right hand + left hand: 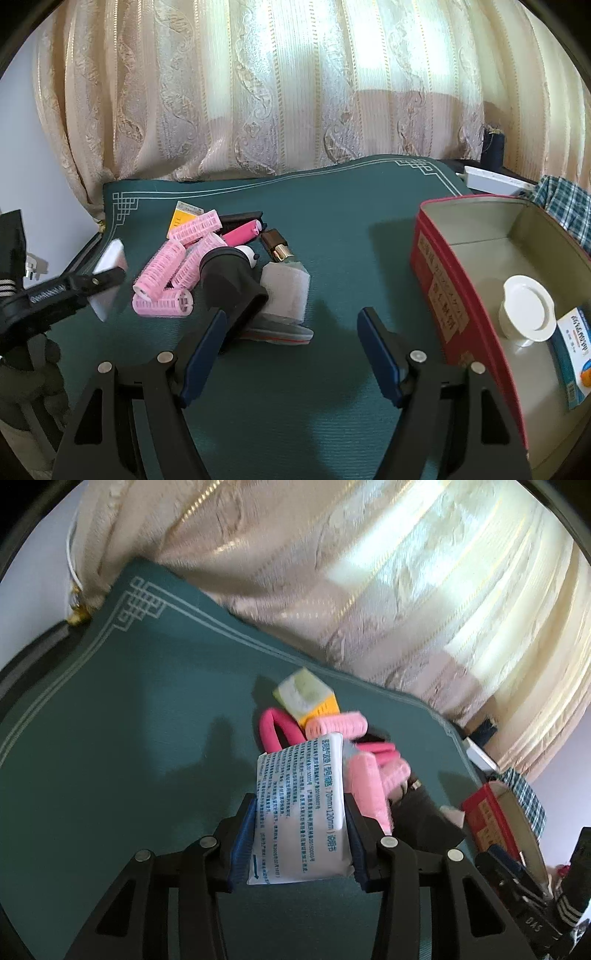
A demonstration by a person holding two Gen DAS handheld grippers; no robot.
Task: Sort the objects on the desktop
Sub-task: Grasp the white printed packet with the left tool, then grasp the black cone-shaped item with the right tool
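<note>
The left gripper [301,843] is clamping a white printed packet [301,805] between its 2 blue pads, holding it just above the green mat [129,738] beside the pile of pink hair rollers [173,266]. The right gripper [291,350] is hovering over the mat with its jaws standing wide apart and nothing between them, while the red tin [436,288] at its right is holding a white lid [528,306] and a blue-and-white box [578,354].

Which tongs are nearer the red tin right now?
Right. The right tongs hang open over the green mat, just beside the red tin. The left tongs, shut on a white packet, are beyond the pink rollers.
</note>
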